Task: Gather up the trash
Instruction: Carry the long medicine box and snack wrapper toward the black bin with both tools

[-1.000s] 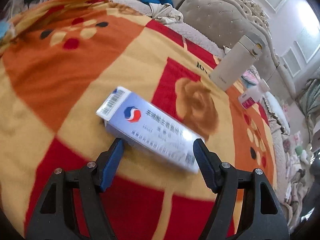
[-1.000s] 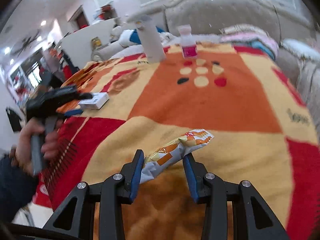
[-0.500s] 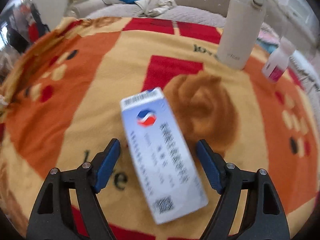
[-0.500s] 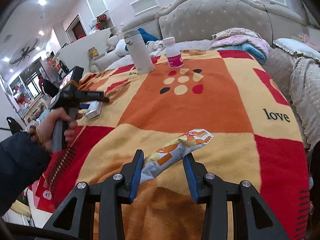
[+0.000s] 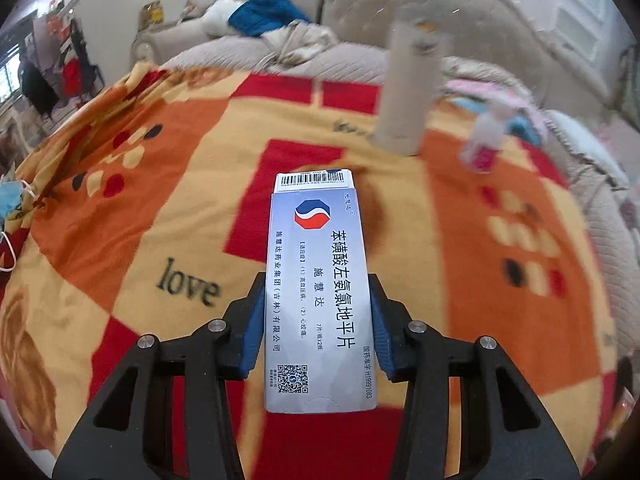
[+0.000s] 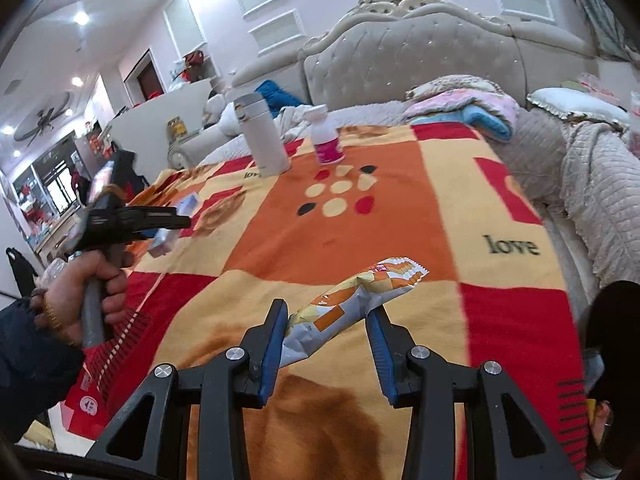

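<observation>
The left gripper [image 5: 316, 320], open around the medicine box [image 5: 316, 280] half a second ago, now has both blue pads pressed against the box's long sides, and the box, askew a moment back, runs straight out along the fingers over the patterned blanket [image 5: 140, 208]. One piece of trash looks secured, with the lift apparently next. The right gripper [image 6: 326, 328] is unchanged from a second ago, its pads closed on the lower end of a crumpled snack wrapper [image 6: 356, 300] held above the same blanket.

The box carries Chinese print, "苯磺酸左氨氯地平片" in the largest type, "施慧达" beside it, a red-and-blue octagonal logo, a barcode on the far flap, a QR code near the close end and "H19991083" along one edge. The blanket bears the word "love". A pale flask [image 6: 262, 136] and a small bottle [image 6: 328, 136] with a pink label stand upright at the far side; their writing is too small to read.
</observation>
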A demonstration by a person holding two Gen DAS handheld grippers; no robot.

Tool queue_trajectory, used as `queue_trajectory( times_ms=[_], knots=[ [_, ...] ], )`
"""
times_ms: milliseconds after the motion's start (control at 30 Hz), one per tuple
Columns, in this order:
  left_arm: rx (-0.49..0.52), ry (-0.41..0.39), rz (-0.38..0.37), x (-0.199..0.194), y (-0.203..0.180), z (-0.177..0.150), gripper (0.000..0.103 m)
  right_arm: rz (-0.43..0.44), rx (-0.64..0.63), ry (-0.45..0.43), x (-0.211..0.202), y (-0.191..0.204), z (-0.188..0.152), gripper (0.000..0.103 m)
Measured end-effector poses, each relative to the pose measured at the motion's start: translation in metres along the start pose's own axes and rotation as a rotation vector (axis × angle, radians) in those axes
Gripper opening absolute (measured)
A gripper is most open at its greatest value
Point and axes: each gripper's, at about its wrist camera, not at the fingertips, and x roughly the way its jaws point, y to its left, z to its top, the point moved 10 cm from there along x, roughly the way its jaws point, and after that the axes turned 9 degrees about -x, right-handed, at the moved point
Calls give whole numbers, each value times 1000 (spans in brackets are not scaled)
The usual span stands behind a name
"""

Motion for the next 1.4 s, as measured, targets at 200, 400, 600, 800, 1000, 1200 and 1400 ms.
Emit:
queue_trajectory(
  times_ms=[200, 400, 600, 800, 1000, 1200, 1400],
  knots=[
    [72, -7, -101, -40, -62, -33, 44, -49, 23, -27, -26, -25, -4, 39],
    [121, -7, -180, -69, -134, -70, 45, -103, 68, -63, -61, -62, -11, 39],
    [175, -2, -221, -86, -193, -107, 45, -148, 139, -103, -99, -101, -25, 39],
    [211, 10, -230, -89, -221, -136, 44, -172, 183, -133, -125, -122, -38, 39],
    [288, 3, -272, -94, -255, -154, 44, -233, 233, -163, -146, -149, -47, 39],
    [339, 2, -299, -92, -281, -169, 44, -287, 266, -173, -156, -164, -52, 39],
    [363, 2, -319, -91, -294, -175, 44, -362, 267, -185, -163, -177, -49, 39]
  ],
)
